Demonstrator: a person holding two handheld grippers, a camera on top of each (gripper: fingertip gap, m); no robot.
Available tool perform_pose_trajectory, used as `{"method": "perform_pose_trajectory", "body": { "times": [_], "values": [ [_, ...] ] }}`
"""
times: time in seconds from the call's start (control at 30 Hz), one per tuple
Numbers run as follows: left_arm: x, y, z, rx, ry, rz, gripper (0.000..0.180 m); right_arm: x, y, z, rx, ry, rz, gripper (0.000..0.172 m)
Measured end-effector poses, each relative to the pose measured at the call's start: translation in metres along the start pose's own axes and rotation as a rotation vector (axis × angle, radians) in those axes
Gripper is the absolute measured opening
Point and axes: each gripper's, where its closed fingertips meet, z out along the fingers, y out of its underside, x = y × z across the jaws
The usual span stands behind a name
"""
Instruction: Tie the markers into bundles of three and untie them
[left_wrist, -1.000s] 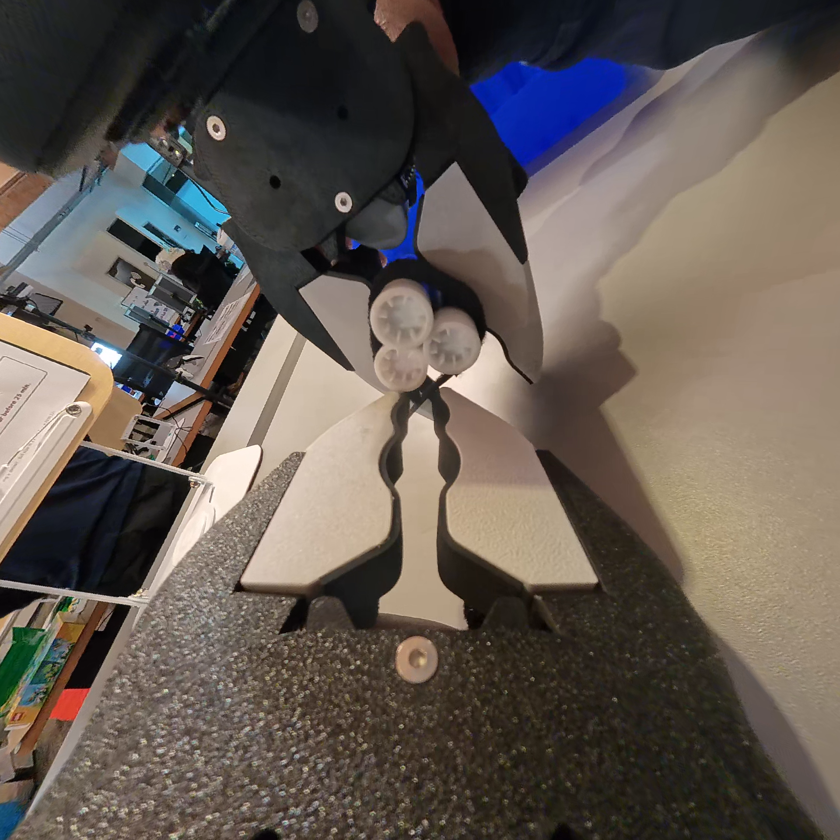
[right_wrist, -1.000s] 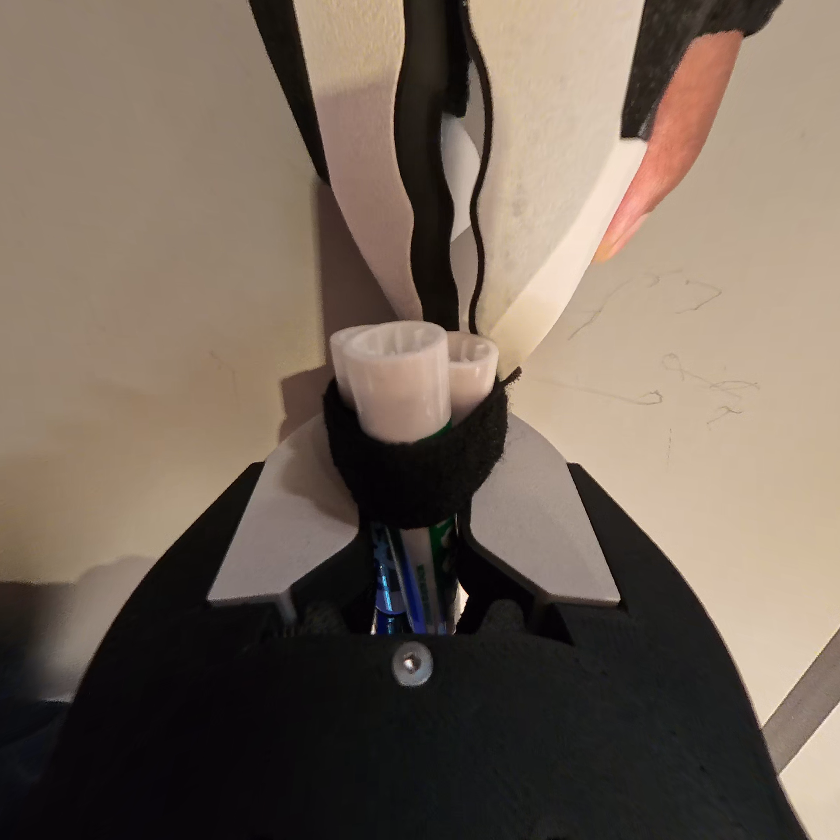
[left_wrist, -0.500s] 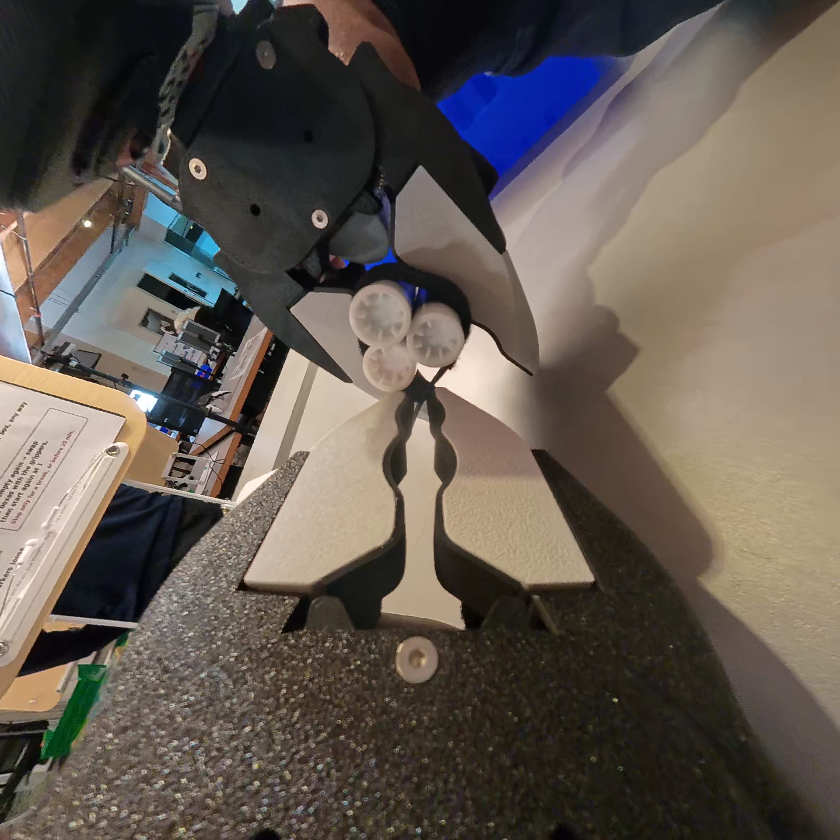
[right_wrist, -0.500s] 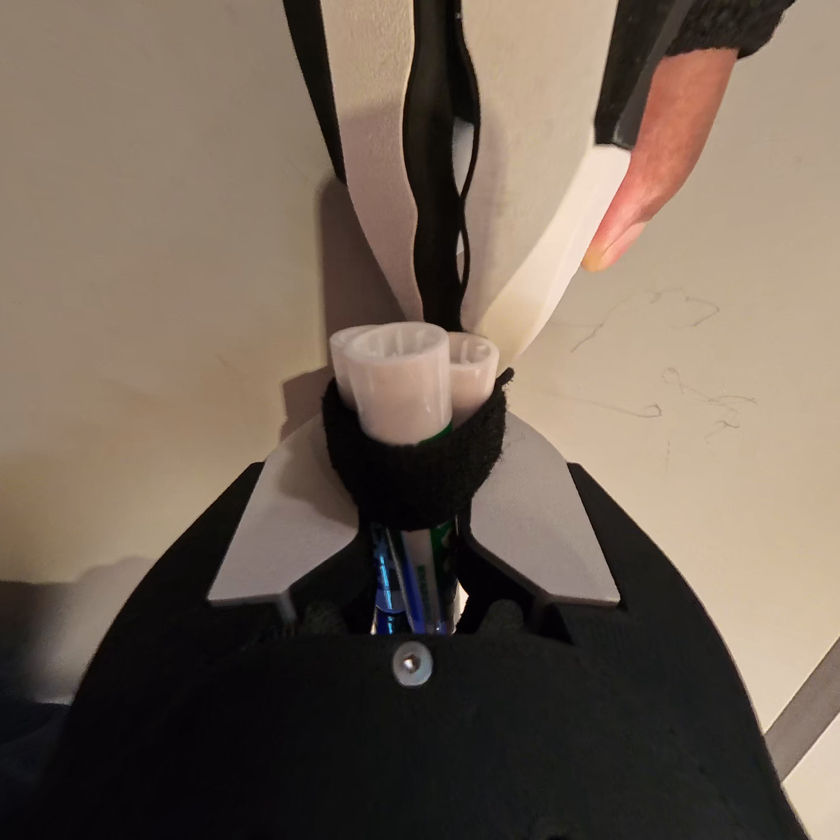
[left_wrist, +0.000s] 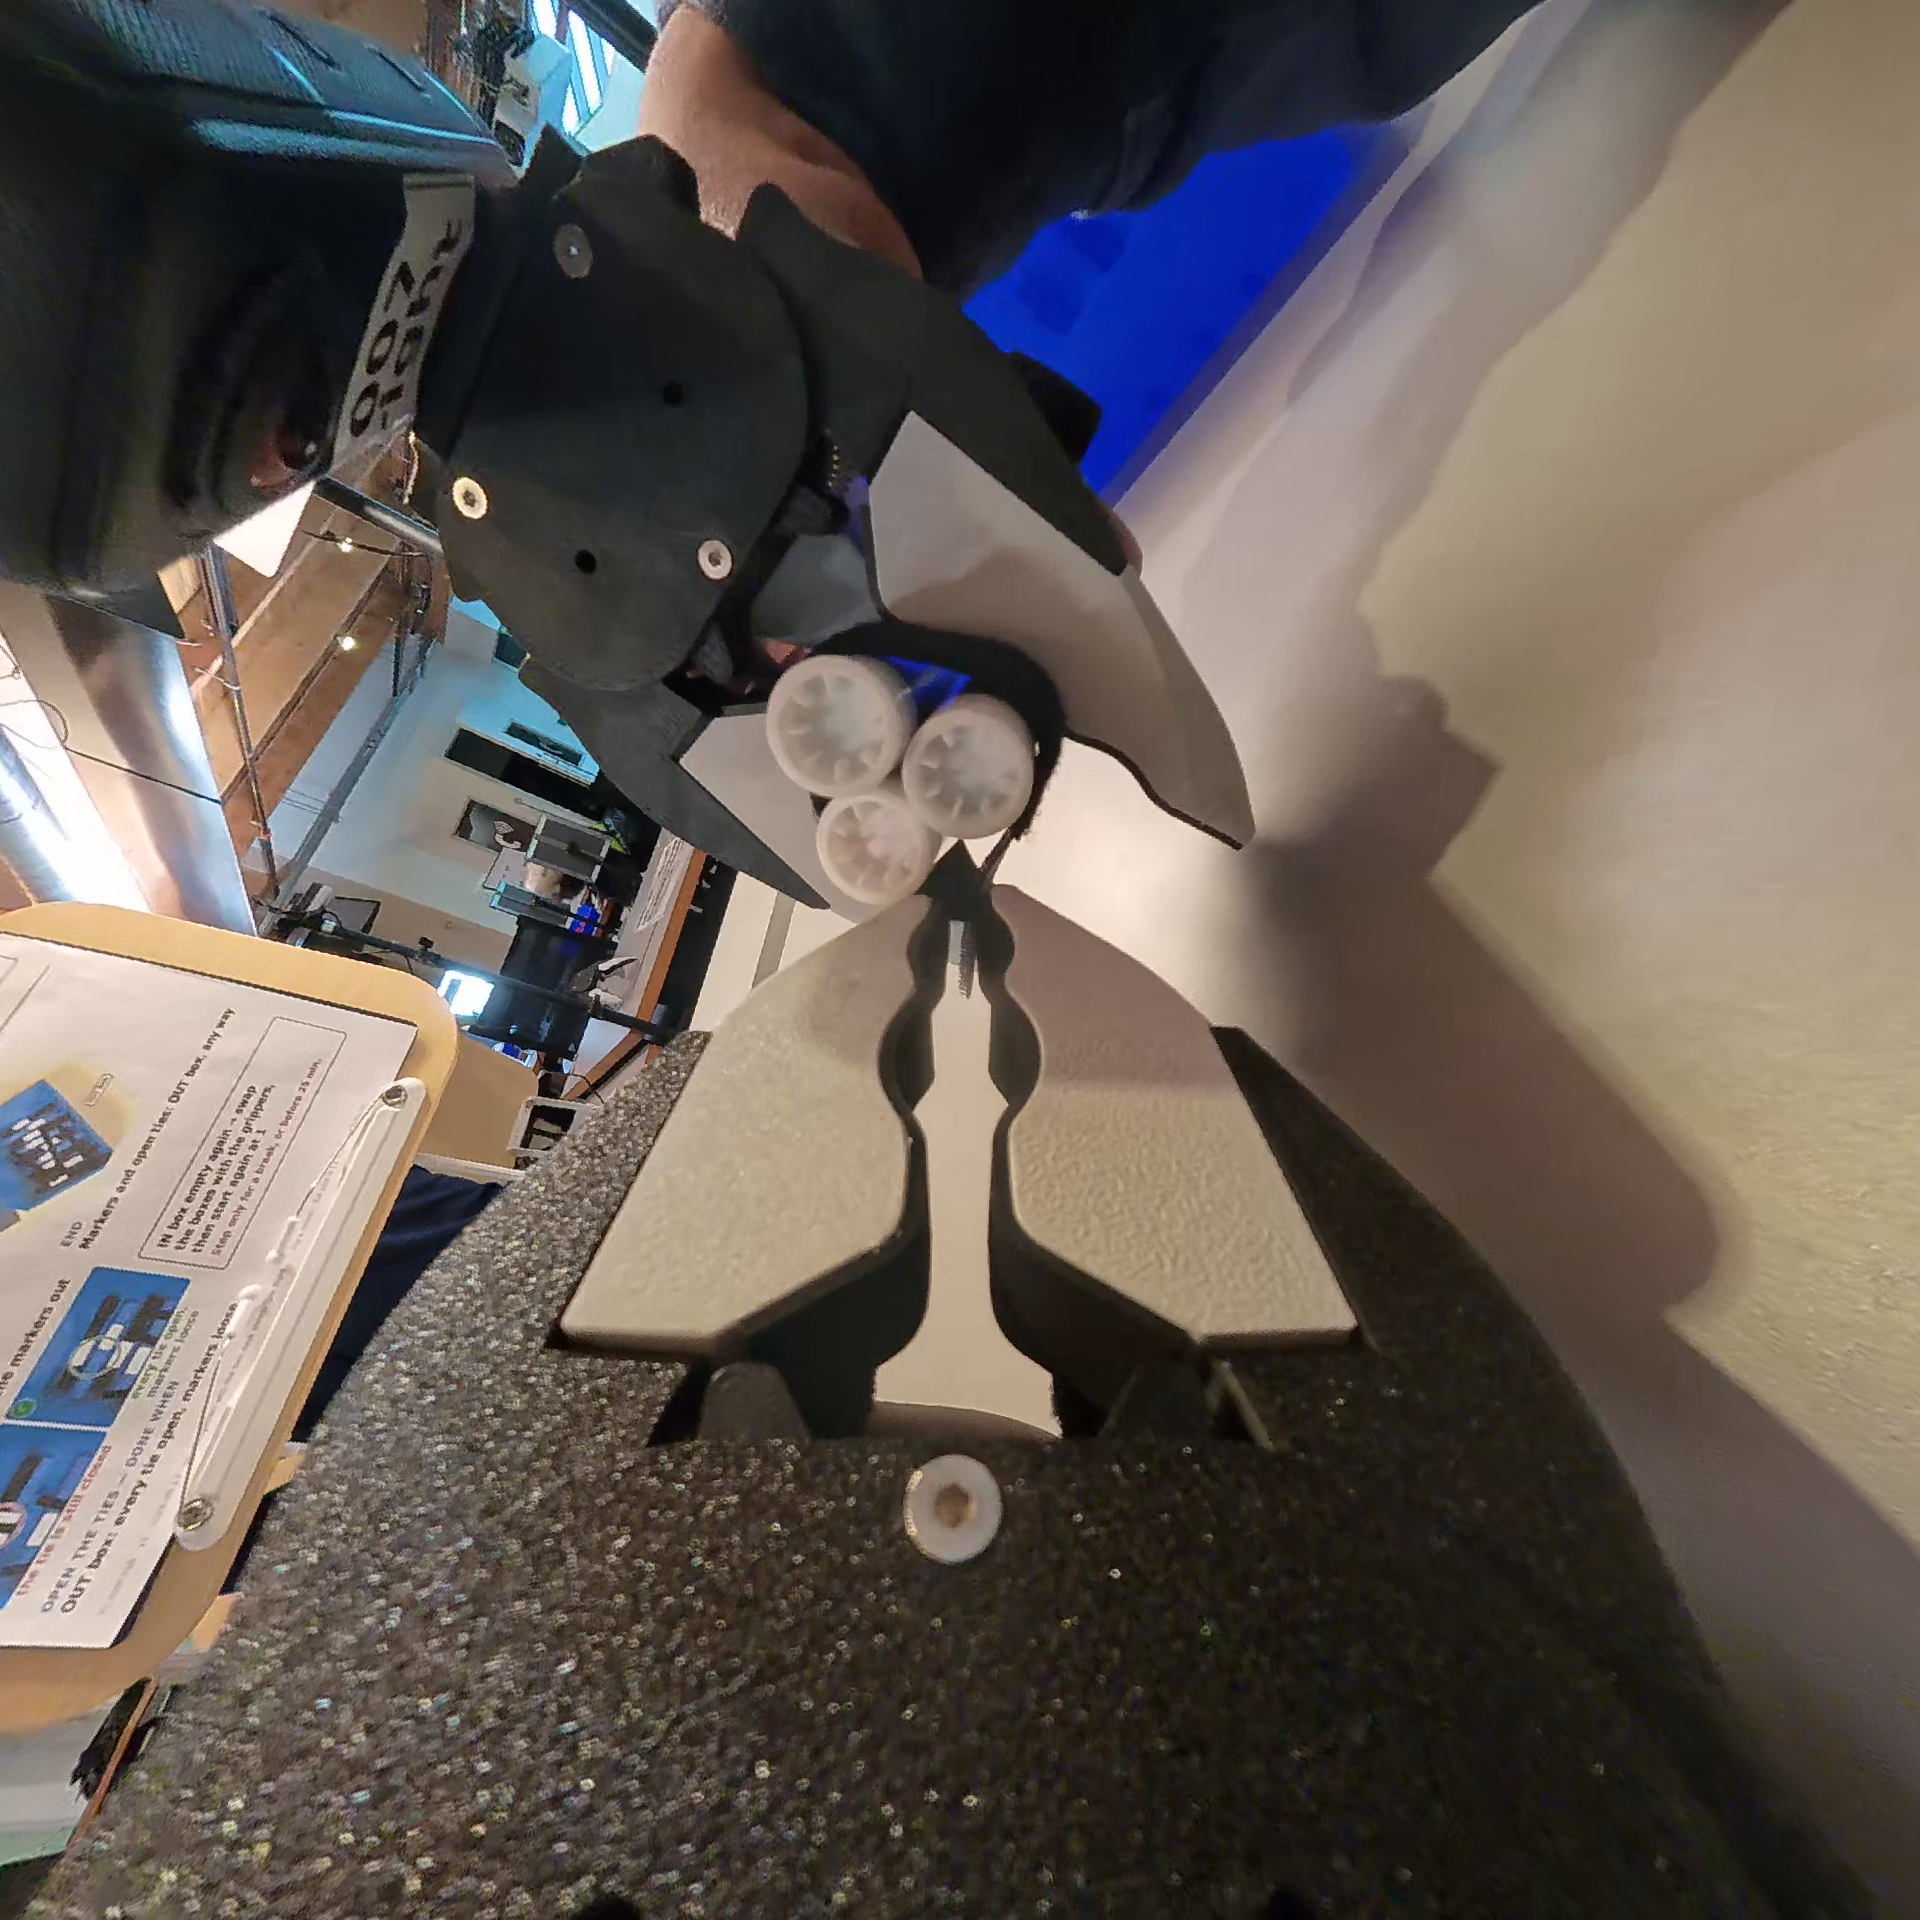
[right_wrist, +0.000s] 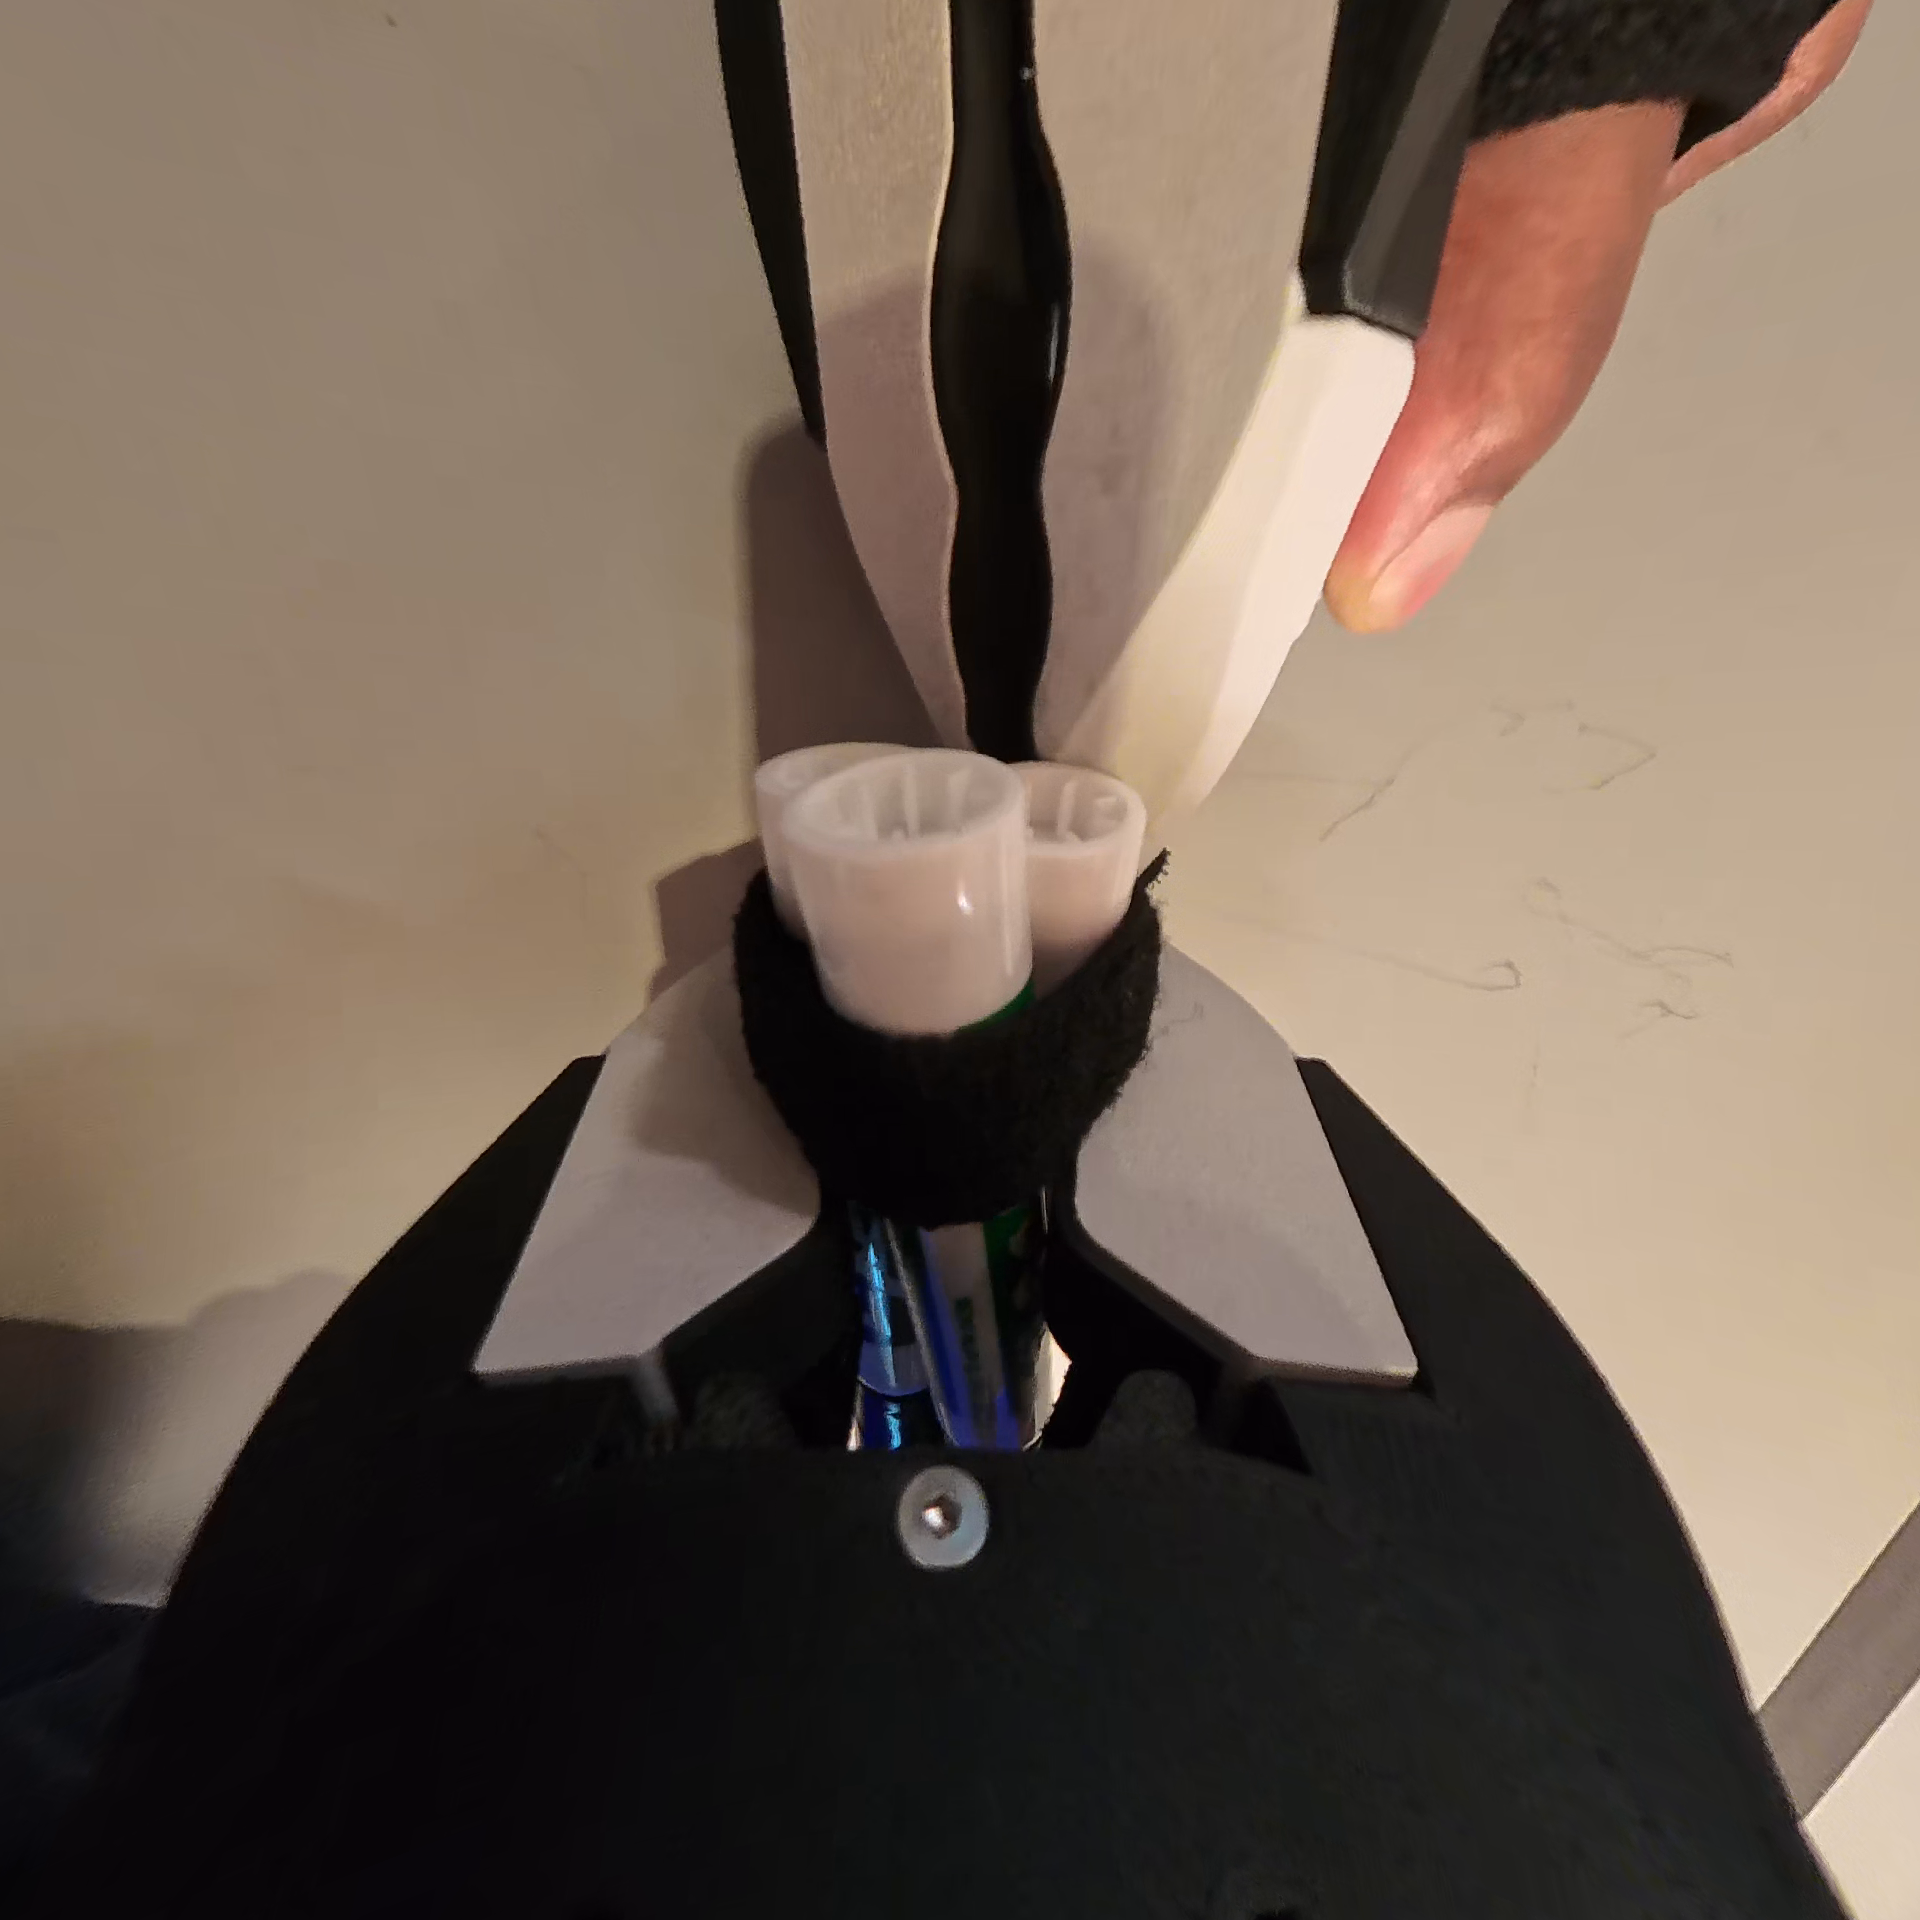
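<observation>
Left wrist view, going from its left edge: a printed instruction sheet (left_wrist: 156, 1278) with small blue pictures lies on a pale wooden board (left_wrist: 436, 1039) far to the left of the tongs; a strap bearing writing (left_wrist: 400, 343) hangs beside the right gripper (left_wrist: 997, 821) above; that gripper's grey fingers flank three markers (left_wrist: 899, 774), white ends facing the camera, bound by a black hook-and-loop strap (left_wrist: 1023, 691); just below, the left gripper (left_wrist: 961, 940) is nearly closed, its tips pinching the strap's loose black tail (left_wrist: 964, 935). Right wrist view: the bundle stands between the near fingers, which clamp it from both sides; blue and green printed labels (right_wrist: 935, 1340) show on the barrels below the strap; the cream table (right_wrist: 312, 520) lies beyond; a bare finger (right_wrist: 1455, 364) rests at the upper right.
</observation>
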Motion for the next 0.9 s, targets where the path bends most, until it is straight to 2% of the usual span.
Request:
{"method": "perform_pose_trajectory", "body": {
  "times": [0.47, 0.9],
  "values": [
    [0.000, -0.004, -0.001, 0.028, 0.014, -0.019, 0.003, 0.001, -0.003, 0.000, 0.006, 0.001, -0.021, 0.043],
    [0.007, -0.016, -0.013, 0.035, -0.046, 0.199, 0.003, -0.011, -0.013, 0.002, -0.016, -0.033, -0.079, 0.042]
  ]
}}
